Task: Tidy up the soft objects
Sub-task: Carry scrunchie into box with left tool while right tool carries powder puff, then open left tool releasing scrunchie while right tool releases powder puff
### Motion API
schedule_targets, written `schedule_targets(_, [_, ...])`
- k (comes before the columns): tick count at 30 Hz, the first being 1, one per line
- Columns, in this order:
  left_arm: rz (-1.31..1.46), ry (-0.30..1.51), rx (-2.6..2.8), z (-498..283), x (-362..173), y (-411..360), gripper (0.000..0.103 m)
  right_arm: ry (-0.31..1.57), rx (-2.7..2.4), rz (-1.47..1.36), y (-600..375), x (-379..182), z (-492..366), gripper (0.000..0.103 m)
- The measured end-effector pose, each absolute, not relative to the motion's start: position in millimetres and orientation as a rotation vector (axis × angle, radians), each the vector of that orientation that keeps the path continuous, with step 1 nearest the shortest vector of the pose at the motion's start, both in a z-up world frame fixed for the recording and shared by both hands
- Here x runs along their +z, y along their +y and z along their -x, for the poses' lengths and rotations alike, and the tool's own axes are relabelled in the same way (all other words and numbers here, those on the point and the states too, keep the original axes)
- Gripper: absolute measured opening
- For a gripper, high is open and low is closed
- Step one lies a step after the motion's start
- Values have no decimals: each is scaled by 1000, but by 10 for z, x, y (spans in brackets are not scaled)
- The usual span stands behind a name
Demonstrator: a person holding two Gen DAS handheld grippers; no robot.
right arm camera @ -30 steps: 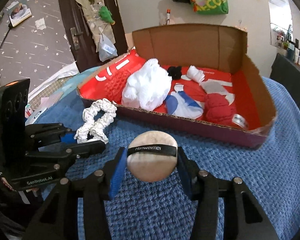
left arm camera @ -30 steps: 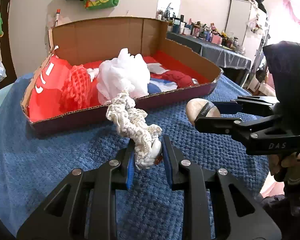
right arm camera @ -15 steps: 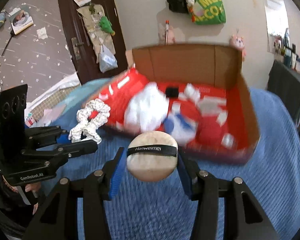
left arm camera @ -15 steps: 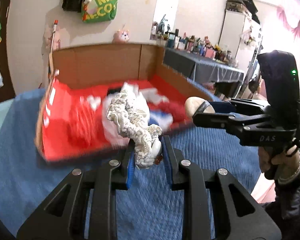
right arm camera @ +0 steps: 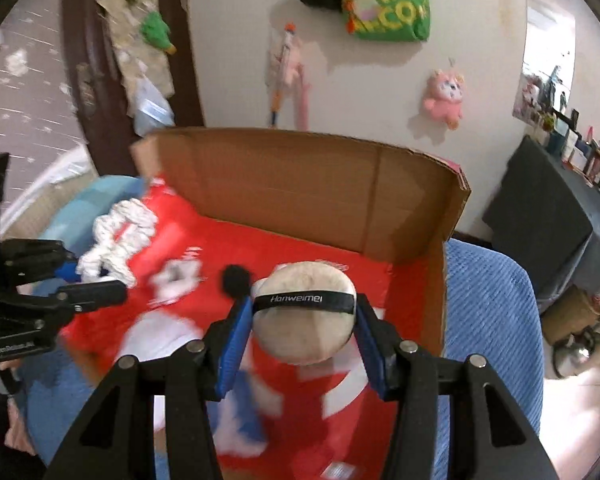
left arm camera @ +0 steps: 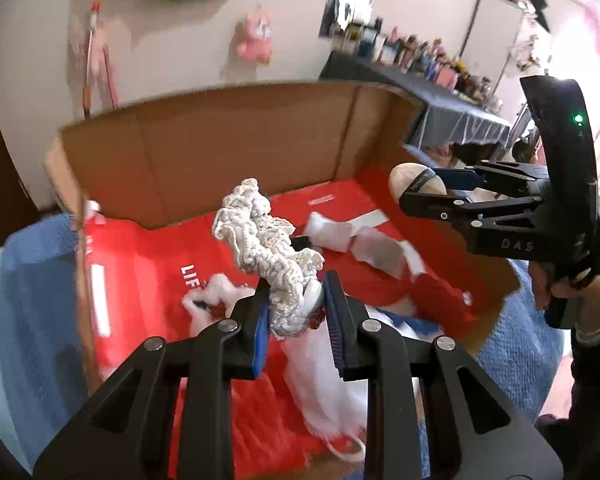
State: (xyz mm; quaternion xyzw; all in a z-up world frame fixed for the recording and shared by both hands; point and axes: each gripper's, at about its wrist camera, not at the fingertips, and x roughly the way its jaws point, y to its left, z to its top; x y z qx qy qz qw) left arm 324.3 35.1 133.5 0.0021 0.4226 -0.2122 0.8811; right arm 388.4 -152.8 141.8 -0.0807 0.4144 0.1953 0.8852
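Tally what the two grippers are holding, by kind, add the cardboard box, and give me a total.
white crocheted scrunchie: 1, clamped in the left gripper
round powder puff: 1, clamped in the right gripper
cardboard box: 1
Total: 3

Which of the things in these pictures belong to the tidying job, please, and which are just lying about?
Part of the job:
- white crocheted scrunchie, held in the left gripper
- round powder puff, held in the right gripper
- cardboard box with the soft items inside

Just lying about:
- green bag on the wall
- pink plush toy
- blue blanket under the box
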Motion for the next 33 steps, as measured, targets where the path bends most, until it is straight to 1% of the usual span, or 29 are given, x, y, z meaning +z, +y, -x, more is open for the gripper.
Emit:
schedule_targets(6, [-44,990,-387,-3779,1042,344,23,989,337,231,-1449,1106,-4446,54])
schedule_targets(13, [-74,1050,-368,-4027,834,308,23,1096,290,287,-1386,815,-4776,54])
schedule_targets(24, [-65,1112,-354,-4144,637,230,23,1163,269,327,-1379,636,-4859,54])
schedule_targets(33, [-67,1113,-331,-4199,671,239,23,1177,263,350,-1306,614,-4823,56])
